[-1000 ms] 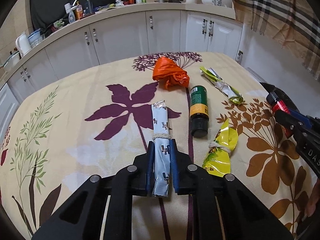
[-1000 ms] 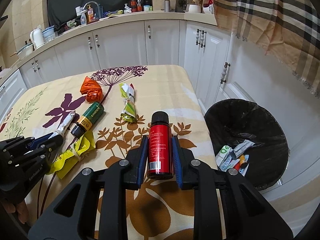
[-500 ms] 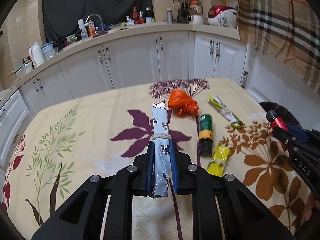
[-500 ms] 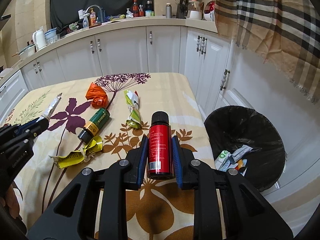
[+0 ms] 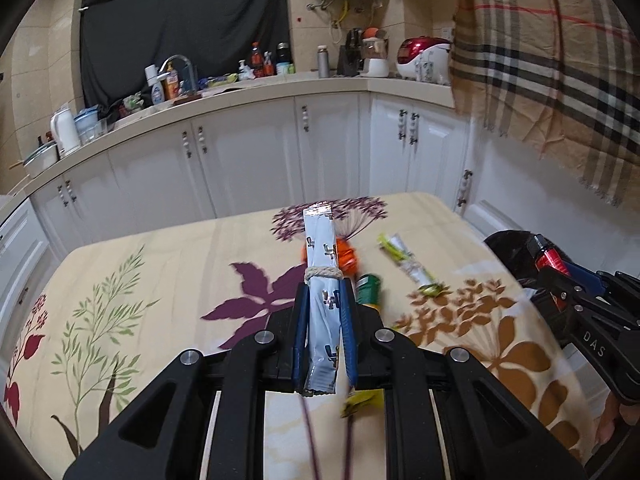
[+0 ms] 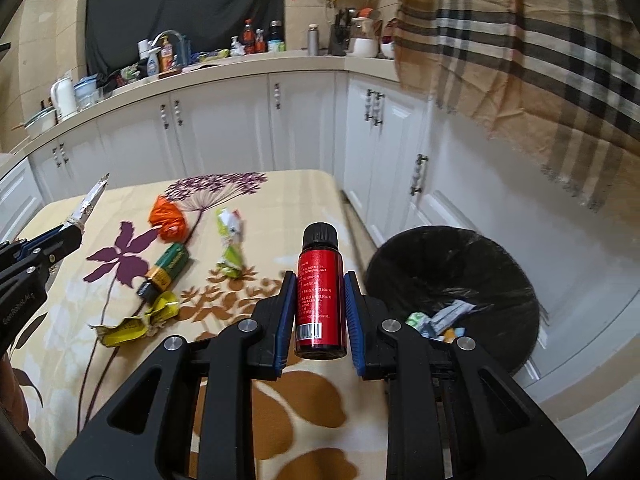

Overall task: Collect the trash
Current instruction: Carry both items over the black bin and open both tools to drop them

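The left hand-held gripper (image 5: 324,312) stays clamped on the pale blue wrapper (image 5: 320,264), now raised higher above the surface (image 5: 160,264) than a second ago. The right hand-held gripper (image 6: 320,292) still grips the red bottle (image 6: 319,292), shifted nearer the black bin (image 6: 452,264). Remaining litter lies unmoved.

Left gripper (image 5: 324,304) is up off the table (image 5: 160,280) now w/ the blue-white wrapper (image 5: 322,280), lifted clear of the cloth vs a sec ago. Right gripper (image 6: 320,284) w/ the red bottle (image 6: 320,292) rises a bit too, closer to the black bin (image 6: 452,264).
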Action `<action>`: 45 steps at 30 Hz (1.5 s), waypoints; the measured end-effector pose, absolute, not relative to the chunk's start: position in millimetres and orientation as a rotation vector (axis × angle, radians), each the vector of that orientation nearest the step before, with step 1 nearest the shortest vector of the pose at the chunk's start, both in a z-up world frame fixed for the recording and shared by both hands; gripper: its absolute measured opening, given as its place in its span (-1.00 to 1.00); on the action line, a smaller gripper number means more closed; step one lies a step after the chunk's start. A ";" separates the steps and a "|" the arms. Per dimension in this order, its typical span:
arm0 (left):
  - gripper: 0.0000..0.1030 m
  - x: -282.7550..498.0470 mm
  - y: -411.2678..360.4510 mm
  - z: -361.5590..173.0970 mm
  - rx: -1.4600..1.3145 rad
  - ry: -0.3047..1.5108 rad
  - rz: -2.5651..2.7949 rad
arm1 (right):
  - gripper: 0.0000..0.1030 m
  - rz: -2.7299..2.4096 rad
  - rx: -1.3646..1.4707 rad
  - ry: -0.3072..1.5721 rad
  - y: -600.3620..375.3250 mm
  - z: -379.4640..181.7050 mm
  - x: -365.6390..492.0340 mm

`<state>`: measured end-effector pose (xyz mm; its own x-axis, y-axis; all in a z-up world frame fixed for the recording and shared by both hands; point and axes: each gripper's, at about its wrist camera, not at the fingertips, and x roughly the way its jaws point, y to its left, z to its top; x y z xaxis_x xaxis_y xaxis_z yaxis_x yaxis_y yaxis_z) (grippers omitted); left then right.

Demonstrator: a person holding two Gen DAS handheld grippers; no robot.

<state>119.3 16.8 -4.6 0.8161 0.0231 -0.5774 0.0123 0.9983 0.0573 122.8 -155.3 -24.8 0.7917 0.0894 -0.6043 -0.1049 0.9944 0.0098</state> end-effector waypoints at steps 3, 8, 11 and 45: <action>-0.68 123.1 2.7 -1.1 0.064 0.601 -0.029 | -0.55 0.067 -0.014 0.637 -171.7 -21.8 123.5; -0.68 132.3 -30.2 3.4 0.078 0.580 -0.099 | -0.55 0.006 0.003 0.622 -197.8 -19.4 124.2; -0.68 137.3 -48.7 3.0 0.093 0.572 -0.137 | -0.55 -0.033 0.019 0.615 -216.9 -19.2 126.5; -0.33 226.9 -215.5 -40.0 0.227 0.605 -0.309 | -0.47 -0.238 0.130 0.606 -334.7 -60.4 189.1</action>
